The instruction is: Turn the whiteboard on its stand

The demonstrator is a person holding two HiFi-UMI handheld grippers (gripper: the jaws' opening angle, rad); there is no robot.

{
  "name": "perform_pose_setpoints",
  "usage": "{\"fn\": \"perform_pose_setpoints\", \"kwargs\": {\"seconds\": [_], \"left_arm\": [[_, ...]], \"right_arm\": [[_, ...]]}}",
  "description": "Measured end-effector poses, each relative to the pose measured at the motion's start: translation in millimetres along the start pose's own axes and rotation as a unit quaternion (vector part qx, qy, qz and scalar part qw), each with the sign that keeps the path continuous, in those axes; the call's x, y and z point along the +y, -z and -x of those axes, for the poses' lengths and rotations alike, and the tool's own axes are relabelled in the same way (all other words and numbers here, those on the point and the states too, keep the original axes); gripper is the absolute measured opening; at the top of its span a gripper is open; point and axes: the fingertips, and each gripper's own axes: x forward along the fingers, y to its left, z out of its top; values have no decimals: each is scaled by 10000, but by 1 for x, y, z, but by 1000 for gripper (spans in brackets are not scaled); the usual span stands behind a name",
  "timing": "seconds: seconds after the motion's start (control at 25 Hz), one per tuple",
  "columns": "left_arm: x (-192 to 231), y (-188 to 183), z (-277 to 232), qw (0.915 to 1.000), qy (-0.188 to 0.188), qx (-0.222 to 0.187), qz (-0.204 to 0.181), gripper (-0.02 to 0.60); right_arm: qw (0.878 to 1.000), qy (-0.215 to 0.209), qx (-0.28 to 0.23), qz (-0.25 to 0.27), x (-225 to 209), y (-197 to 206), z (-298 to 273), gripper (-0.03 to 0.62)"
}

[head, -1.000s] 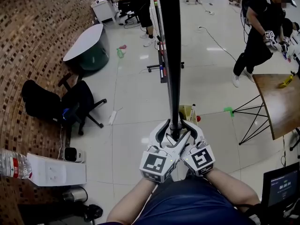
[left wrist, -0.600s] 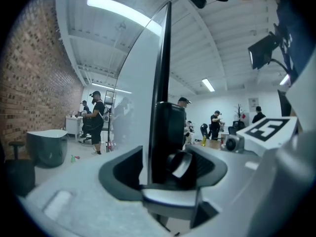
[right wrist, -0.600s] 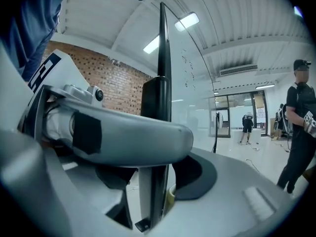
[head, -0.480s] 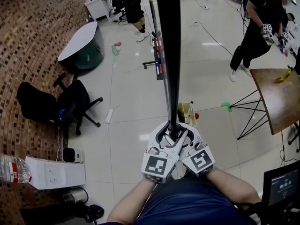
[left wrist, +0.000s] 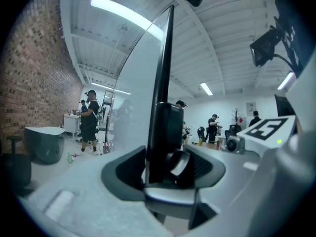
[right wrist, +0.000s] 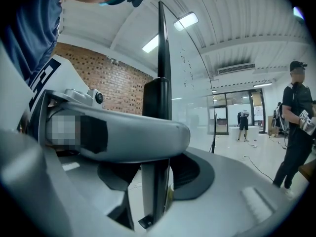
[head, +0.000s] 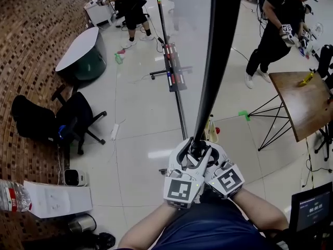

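Gripping the whiteboard (head: 214, 66) edge at lower centre of the head view, the left gripper (left wrist: 165, 164) & right gripper (right wrist: 157, 169) are set close side by side. Fingers (left wrist: 123, 177) of both have just been closing and are clenched on the black edge strip. The board is held upright, running to the frame top, over the floor (head: 140, 134).

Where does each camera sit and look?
Head view: on the person's head, facing down at the floor; forearms, left gripper, right gripper show.
Left gripper view: rides that gripper, facing along jaws just closed onto the whiteboard edge.
Right gripper view: likewise, jaws just closed onto that edge; blue shirt shows.
Shared: the whiteboard.
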Motion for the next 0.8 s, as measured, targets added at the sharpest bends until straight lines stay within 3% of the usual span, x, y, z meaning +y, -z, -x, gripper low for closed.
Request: {"fn": "perform_pose_setpoints", "kwargs": {"seconds": [0.32, 0.8], "left_arm": [[-20, 6, 23, 9999, 31, -44, 91, 242], [-52, 1, 76, 9991, -334, -216, 140, 239]], "right_arm": [[10000, 19, 45, -68, 22, 4, 22, 183], [9991, -187, -87, -362, 73, 9, 58, 169]]}}
